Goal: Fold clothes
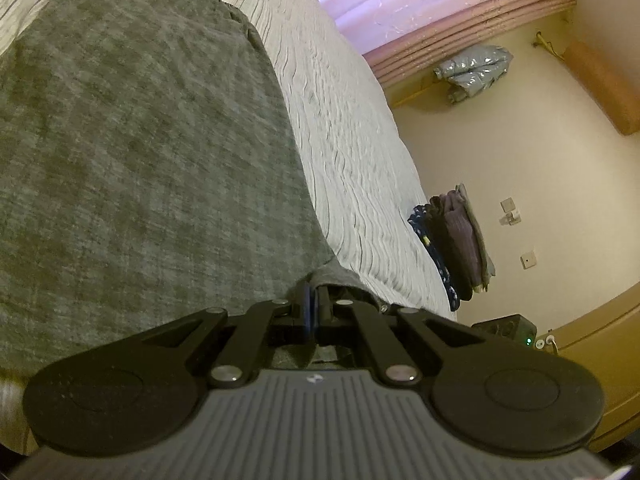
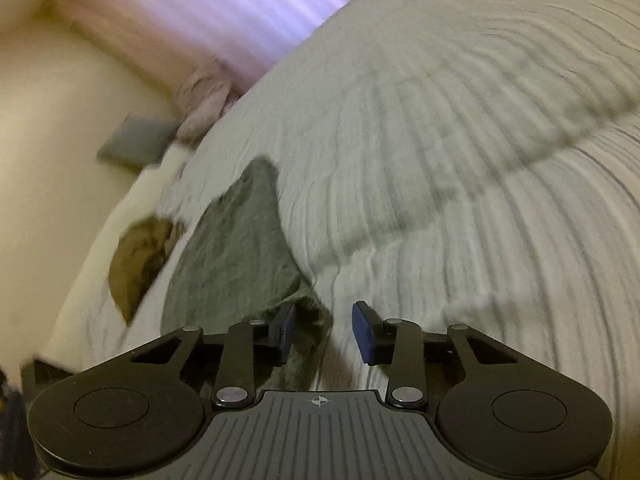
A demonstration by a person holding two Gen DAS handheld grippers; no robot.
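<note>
Fingers of my left gripper (image 1: 314, 304) are closed on the edge of the grey garment (image 1: 140, 152), which lies spread on the striped bed (image 1: 352, 132). My right gripper (image 2: 322, 330) is wide, with the cloth just beside its left finger.

The right gripper (image 2: 325, 330) sits at the bottom centre of the frame, its jaws spread apart. A fold of the grey garment (image 2: 236, 248) lies against its left finger pad (image 2: 285, 332); the right pad is clear of the cloth. The garment reaches up toward mid-frame over a striped white bedspread (image 2: 460, 200). Left of it lies a brown cloth (image 2: 138, 264). Pink curtains (image 2: 208, 12) fill the blurred upper left.
</note>
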